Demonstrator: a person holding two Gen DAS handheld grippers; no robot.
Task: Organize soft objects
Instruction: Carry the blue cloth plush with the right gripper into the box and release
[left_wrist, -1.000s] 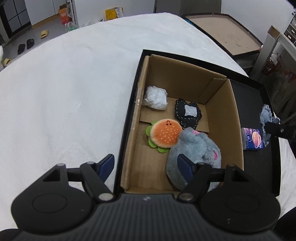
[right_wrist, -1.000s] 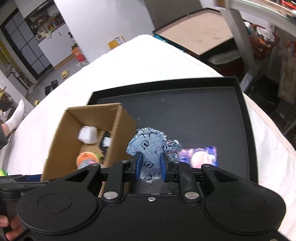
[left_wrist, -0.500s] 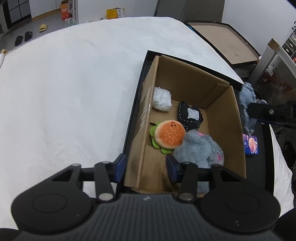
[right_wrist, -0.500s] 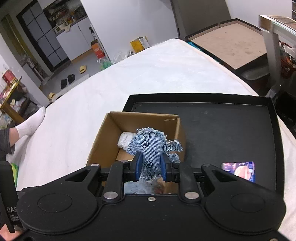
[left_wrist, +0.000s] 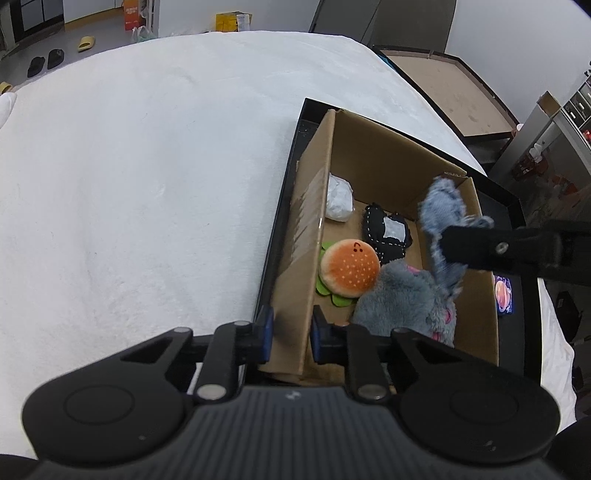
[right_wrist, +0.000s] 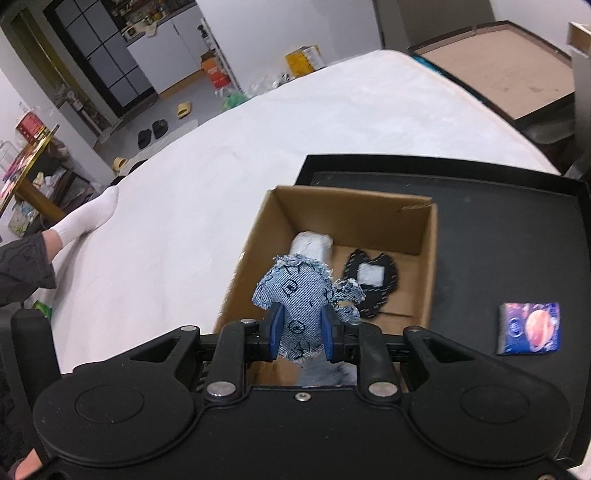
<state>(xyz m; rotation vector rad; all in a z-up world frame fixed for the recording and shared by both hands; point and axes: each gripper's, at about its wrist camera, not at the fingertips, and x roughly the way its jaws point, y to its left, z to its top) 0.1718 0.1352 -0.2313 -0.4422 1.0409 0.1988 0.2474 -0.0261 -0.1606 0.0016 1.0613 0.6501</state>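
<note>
Left wrist view: a cardboard box (left_wrist: 373, 166) sits in a black tray (left_wrist: 295, 147) on a white bed (left_wrist: 147, 166), against the tray's left edge. The left gripper (left_wrist: 290, 334) straddles the box's near-left wall close to the near corner, one finger outside and one inside, pinching the cardboard to steady it as far as this view shows. Inside the box lie a burger toy (left_wrist: 349, 267) by the left wall, a grey plush (left_wrist: 402, 299) at the near end, a black pouch (left_wrist: 386, 236) in the middle and a white wad (left_wrist: 338, 203) towards the far-left corner. The right gripper's arm reaches in from the right edge, holding a denim toy (left_wrist: 441, 229) above the box's right side, hanging roughly upright.

Right wrist view: the right gripper (right_wrist: 300, 330) is clamped on the denim toy (right_wrist: 301, 295) at its lower half. Its long axis runs along the fingers, its wider frayed head pointing away from the camera towards the box's far end. It hangs over the box's near end. A small colourful packet (right_wrist: 528, 328) lies on the tray floor, right of the box.

The step in hand appears to be dropping the denim toy into the box. The next move likely calls for lowering it towards the bare floor near the right wall, then spreading the fingers.
</note>
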